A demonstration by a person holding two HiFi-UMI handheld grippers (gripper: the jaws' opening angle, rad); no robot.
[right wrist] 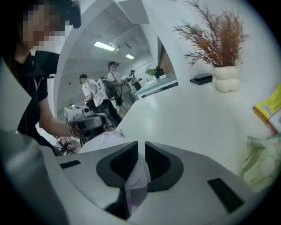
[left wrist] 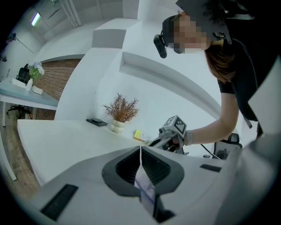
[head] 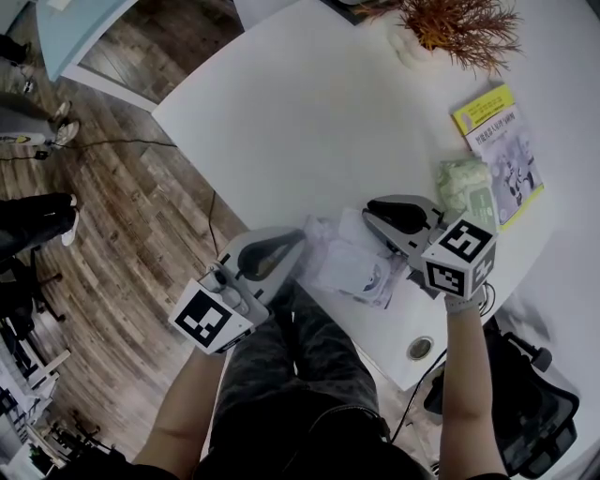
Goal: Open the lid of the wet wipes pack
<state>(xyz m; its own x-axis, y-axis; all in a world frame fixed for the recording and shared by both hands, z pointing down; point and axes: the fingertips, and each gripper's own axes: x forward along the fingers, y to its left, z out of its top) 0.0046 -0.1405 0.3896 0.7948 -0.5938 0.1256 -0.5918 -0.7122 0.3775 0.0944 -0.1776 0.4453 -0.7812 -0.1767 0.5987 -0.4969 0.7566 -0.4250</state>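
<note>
Item: wet wipes pack (head: 352,267), at the white table's (head: 309,122) near edge. Left gripper (left wrist: 140,149) pinched tight on its thin end seam; right gripper (right wrist: 140,147) clamped on a white fold of it. Risk: the soft film slips or tears if the pull falls on wrapper, not lid.

wipes pack (head: 354,267) on table (head: 309,122) near edge | booklet (head: 497,150) R | plant (head: 459,28) behind

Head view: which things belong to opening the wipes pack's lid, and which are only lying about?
For the job: wet wipes pack; left gripper and right gripper, each with jaws shut on the pack.
Lying about: yellow booklet; green packet; dried plant.
</note>
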